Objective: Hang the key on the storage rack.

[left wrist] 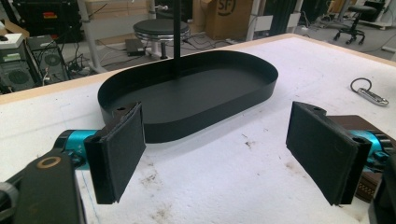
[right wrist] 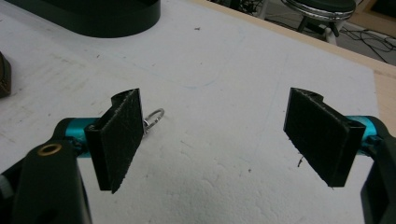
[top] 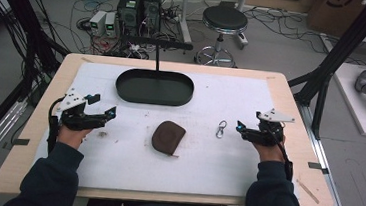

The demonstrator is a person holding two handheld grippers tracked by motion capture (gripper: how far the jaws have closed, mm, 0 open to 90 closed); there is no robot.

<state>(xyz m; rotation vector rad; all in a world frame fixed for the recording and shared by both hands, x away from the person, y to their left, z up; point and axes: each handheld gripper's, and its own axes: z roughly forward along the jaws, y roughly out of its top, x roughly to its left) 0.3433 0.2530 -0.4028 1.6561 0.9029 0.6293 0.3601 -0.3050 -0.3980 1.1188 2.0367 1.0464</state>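
Note:
A brown leather pouch (top: 168, 137) lies in the middle of the white mat. To its right a small metal clip with a ring (top: 221, 129) rests on the mat. My left gripper (top: 103, 104) hovers at the left, open, its jaws empty and aimed toward the black oval tray (top: 122, 90). In the left gripper view the left gripper (left wrist: 215, 149) frames the tray's wall (left wrist: 210, 112), with the pouch (left wrist: 355, 122) behind the right jaw and the clip (left wrist: 371, 94) farther off. My right gripper (top: 248, 121) stands open just right of the clip. In the right gripper view the right gripper (right wrist: 219, 140) has the ring (right wrist: 154, 116) beside its left jaw.
A thin black post with a crossbar (top: 158, 43) rises from the tray's far side. Beyond the wooden table (top: 291, 107) stand a round stool (top: 223, 21), computer cases (top: 139, 6) and cables on the floor. Black frame struts (top: 336, 51) flank the right side.

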